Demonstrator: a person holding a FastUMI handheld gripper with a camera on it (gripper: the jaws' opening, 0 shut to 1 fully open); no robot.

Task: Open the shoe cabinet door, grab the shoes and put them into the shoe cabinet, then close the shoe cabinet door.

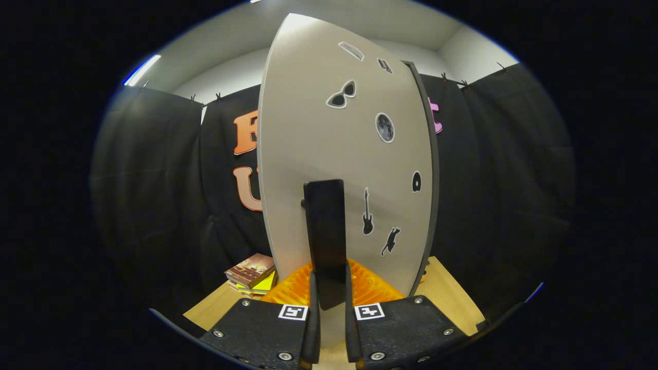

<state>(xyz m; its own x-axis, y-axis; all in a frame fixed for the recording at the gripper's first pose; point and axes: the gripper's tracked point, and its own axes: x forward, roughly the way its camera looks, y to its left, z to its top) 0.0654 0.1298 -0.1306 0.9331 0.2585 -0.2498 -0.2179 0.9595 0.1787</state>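
Cabinet door (339,154) stands upright dead ahead of the gripper (329,303), its tall black handle (325,236) running vertically between the fingers, which pinch it from both sides.

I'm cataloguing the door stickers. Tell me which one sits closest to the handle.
The guitar sticker, just right of the handle the fingers grip. The cat, disc, moon and sunglasses lie farther off.

My gripper (329,303) clamps the black handle (325,236) of the pale grey door (308,144) (black-and-white stickers); wooden tabletop (447,293) tan, books (252,275) brown and yellow.
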